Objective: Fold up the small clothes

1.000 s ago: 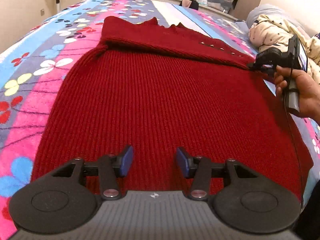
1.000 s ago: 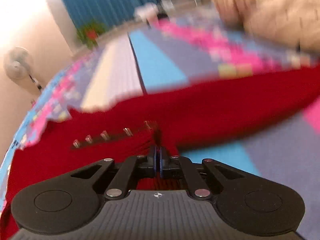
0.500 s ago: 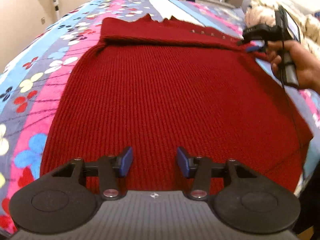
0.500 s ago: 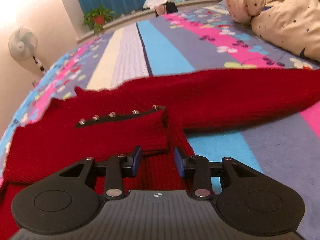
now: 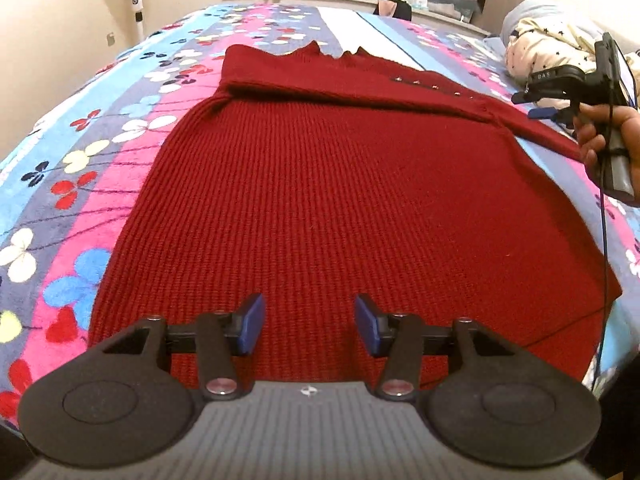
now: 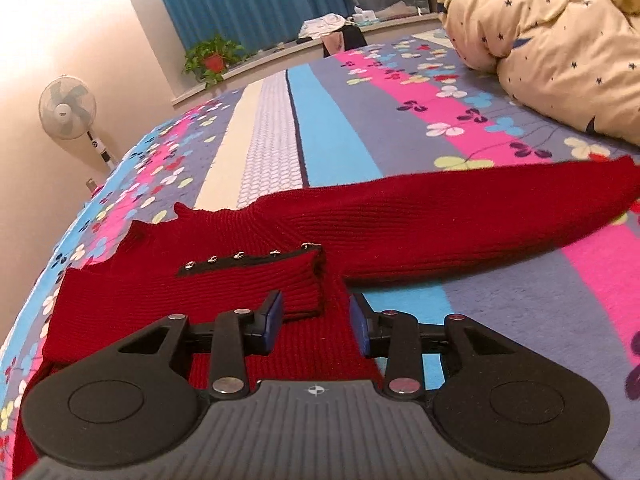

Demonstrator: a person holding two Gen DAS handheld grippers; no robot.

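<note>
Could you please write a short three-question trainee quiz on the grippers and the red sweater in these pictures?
1. True or false: the right gripper is clamped on the studded cuff of the dark red ribbed knit sweater.
2. Which sleeve lies folded across the sweater's top? A. the studded one B. the plain one
3. Fill in: the left gripper hovers open near the sweater's ____ edge.

Key: 1 false, its jaws stand open; 2 A; 3 bottom (hem).
</note>
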